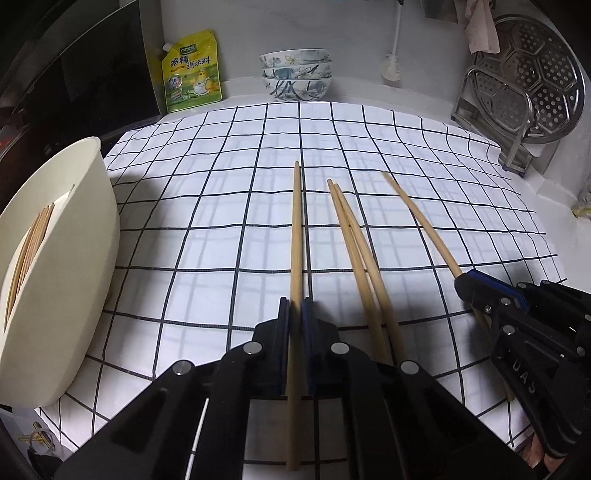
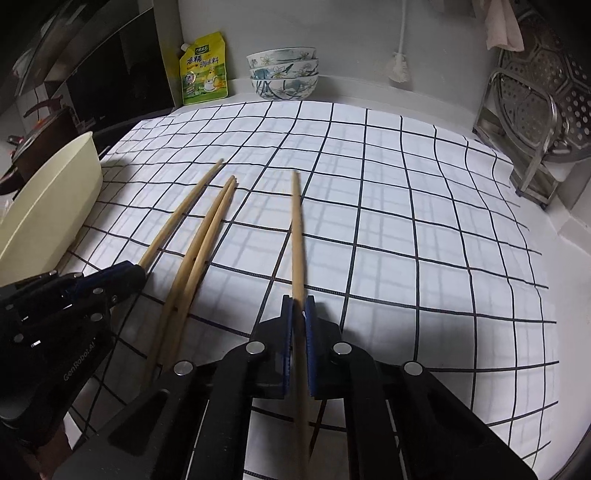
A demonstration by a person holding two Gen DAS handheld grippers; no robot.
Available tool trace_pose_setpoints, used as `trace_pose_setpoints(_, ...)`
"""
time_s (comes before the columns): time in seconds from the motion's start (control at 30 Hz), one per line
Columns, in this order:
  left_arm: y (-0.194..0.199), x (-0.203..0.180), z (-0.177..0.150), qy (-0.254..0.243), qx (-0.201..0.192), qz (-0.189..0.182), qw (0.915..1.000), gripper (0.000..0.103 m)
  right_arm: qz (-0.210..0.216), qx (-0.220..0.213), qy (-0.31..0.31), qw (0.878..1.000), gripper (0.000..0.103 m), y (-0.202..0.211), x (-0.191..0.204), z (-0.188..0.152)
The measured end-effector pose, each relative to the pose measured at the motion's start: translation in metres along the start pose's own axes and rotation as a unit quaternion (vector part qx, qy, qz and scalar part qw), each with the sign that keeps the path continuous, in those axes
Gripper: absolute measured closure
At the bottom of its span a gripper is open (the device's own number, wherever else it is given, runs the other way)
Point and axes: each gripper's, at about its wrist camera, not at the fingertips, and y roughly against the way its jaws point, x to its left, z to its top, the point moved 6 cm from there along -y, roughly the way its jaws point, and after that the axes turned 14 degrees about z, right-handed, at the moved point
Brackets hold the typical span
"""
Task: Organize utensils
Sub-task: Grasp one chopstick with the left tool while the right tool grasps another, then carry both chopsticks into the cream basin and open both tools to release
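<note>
I see a white worktop [image 1: 424,98] under a checked cloth [image 1: 369,147], pale wall [image 1: 277,22] behind, dark cooker hood [image 1: 74,55] to my left.

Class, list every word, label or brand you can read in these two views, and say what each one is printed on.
"GenRobot.AI": on the body of the left gripper, right wrist view.
"UAS": partial lettering on the right gripper body, left wrist view.
Yellow seasoning pouch: large Chinese characters, last three seem "调味料"; first two blurred. Smaller print unreadable.
Nothing else carries text.
</note>
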Motion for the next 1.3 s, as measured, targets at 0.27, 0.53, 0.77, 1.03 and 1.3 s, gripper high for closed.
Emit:
trace_pose_setpoints(0.27,0.006,0.011,-0.003,0.01,0.008,-0.007,0.9999,0.096,0.014,-0.018,-0.02,1.0,0.097,0.011,-0.001,0.001)
trace_pose_setpoints(0.53,0.027,0.028,0.002,0.022,-0.012,-0.012,0.9996,0.096,0.022,-0.041,-0.024,0.999,0.097,0.025,0.011,0.007)
trace_pose_setpoints(0.77,0.05,0.048,0.008,0.03,-0.036,-0.017,0.9987,0.096,0.034,-0.07,-0.032,0.996,0.097,0.042,0.031,0.013)
trace_pose_setpoints(1.03,0.079,0.087,0.013,0.054,-0.067,-0.015,0.9962,0.096,0.052,-0.093,-0.026,0.994,0.097,0.058,0.065,0.026)
trace_pose_setpoints(1.3,0.103,0.138,0.014,0.082,-0.095,-0.006,0.9921,0.096,0.073,-0.114,-0.002,0.991,0.097,0.068,0.114,0.046)
